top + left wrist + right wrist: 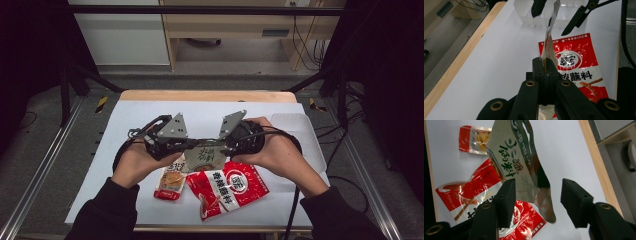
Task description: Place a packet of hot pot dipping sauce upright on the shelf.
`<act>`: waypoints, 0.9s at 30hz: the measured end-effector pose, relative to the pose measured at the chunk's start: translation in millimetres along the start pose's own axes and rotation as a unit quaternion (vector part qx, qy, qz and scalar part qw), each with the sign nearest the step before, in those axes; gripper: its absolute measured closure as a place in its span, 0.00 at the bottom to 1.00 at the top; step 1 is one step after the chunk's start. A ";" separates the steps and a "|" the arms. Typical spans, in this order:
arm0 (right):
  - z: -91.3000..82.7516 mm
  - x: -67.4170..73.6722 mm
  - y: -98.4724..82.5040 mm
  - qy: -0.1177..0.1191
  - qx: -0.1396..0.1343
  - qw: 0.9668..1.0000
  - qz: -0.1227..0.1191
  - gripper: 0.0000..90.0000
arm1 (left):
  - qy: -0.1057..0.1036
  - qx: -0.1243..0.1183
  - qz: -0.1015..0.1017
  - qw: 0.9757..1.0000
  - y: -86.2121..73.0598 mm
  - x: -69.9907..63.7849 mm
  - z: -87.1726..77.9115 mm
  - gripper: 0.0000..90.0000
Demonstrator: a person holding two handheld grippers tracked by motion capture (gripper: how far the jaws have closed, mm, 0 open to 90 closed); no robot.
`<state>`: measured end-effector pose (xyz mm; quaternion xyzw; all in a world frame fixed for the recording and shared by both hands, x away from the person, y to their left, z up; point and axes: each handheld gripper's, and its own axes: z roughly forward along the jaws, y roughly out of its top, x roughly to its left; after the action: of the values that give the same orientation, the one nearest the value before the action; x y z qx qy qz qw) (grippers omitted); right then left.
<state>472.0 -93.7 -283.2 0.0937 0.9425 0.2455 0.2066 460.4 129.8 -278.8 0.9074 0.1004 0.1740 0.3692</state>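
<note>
the silver sachet (204, 156) is held up off the surface between the two grippers, over the near middle of the white sheet (150, 112). the left gripper (544, 65) has its jaws clamped tight on one edge of the sachet, which rises edge-on from them in the left gripper view. the right gripper (536, 192) has its jaws apart on either side of the opposite end; no pad is seen pressing on the foil, so the second grip is judged not yet made. done: sachet lifted and secured on one side. left: closing the right jaws on it, then whatever pull or tear is intended (no opening in the foil is visible so far). labels: the sachet carries green chinese characters, not clearly legible. the large red packet (227, 187) lies flat near the front edge, white chinese lettering and a round logo. the small red packet (170, 183) lies just left of it. a white tray (554, 18) sits at the surface's right side.
</note>
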 end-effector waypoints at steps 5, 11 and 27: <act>3.5 2.0 4.0 0.001 0.011 1.000 -0.016 0.78 | -0.001 -0.008 -0.001 1.000 0.2 -2.1 -0.3 1.00; -1.0 2.8 8.4 0.005 0.006 1.000 -0.016 0.99 | -0.005 -0.024 -0.014 1.000 -5.6 -3.2 -1.7 1.00; -17.9 -30.1 4.5 -0.038 0.047 0.998 -0.003 1.00 | 0.069 -0.071 -0.088 0.991 -76.4 -12.1 3.7 0.26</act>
<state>491.6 -105.7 -256.4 0.1101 0.9448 0.1963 0.2380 446.6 177.7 -338.0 0.8525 0.1926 0.2096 0.4385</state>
